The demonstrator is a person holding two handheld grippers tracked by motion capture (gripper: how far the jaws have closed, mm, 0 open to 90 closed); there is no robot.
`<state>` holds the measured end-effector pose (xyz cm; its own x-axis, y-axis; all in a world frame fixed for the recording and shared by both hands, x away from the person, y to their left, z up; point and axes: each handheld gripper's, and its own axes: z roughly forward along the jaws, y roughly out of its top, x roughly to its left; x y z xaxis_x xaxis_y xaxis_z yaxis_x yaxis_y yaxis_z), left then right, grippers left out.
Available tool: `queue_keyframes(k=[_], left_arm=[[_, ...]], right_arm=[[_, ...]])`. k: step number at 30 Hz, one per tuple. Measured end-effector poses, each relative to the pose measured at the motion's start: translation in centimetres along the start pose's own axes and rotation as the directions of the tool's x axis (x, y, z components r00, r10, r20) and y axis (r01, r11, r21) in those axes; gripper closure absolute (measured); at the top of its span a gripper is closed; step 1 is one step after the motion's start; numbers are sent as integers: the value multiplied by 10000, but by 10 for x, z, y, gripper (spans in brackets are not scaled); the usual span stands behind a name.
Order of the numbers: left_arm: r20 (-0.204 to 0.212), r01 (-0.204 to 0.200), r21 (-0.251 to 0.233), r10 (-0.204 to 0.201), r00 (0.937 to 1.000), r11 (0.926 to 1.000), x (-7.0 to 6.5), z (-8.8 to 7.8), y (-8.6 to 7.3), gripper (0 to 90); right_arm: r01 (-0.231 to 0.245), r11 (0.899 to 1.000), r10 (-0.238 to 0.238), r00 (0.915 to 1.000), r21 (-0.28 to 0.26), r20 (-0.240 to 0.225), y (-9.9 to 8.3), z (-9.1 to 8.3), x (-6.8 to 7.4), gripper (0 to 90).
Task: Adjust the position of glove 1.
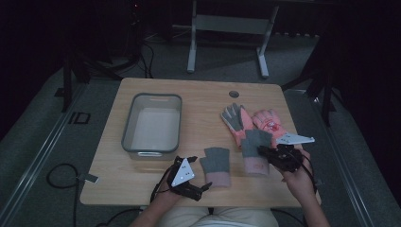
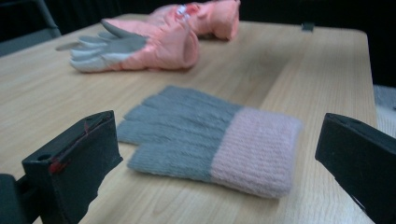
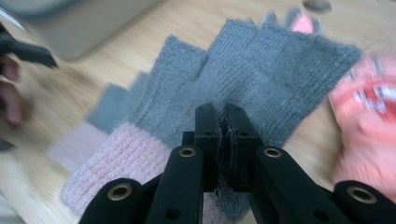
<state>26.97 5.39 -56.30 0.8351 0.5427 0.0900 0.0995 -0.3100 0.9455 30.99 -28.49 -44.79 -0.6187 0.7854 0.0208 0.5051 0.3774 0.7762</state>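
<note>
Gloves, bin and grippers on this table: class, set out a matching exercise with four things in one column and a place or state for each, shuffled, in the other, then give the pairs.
Things:
1. bin
2. knit glove flat on the table
3. knit glove in the right gripper
4. left gripper

Places or states:
A. pinched between shut jaws
B. jaws wide open
C. left half of the table
D. lying between open jaws, untouched

Pairs: 1-C, 2-D, 3-A, 4-B

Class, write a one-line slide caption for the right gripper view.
Right gripper shut on a grey knit glove with pink cuff.
</note>
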Motion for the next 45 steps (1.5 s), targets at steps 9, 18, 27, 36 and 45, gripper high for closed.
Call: queue_keyframes(k=[9, 18, 27, 36, 45], left_arm=[[-10, 24, -307, -25, 10000, 9995, -1, -5, 2, 0], [69, -83, -503, 86, 9999, 9987, -5, -8, 3, 0], [87, -166, -435, 169, 9998, 9989, -7, -6, 2, 0], [25, -223, -246, 223, 9997, 9995, -7, -1, -1, 0], [-1, 169, -377, -169, 9999, 9991, -4, -1, -1, 0]], right_arm=[[0, 9997, -21, 9962, -248, -869, 27, 25, 39, 854], [226, 9977, -135, 9899, 632, -1411, 16, 72, 59, 853], [416, 9908, -189, 9848, 1290, -1727, 1, 100, 68, 852], [398, 9836, -70, 9831, 1761, -1828, -9, 116, 68, 850], [171, 9819, 197, 9812, 1884, -1921, -14, 122, 64, 835]])
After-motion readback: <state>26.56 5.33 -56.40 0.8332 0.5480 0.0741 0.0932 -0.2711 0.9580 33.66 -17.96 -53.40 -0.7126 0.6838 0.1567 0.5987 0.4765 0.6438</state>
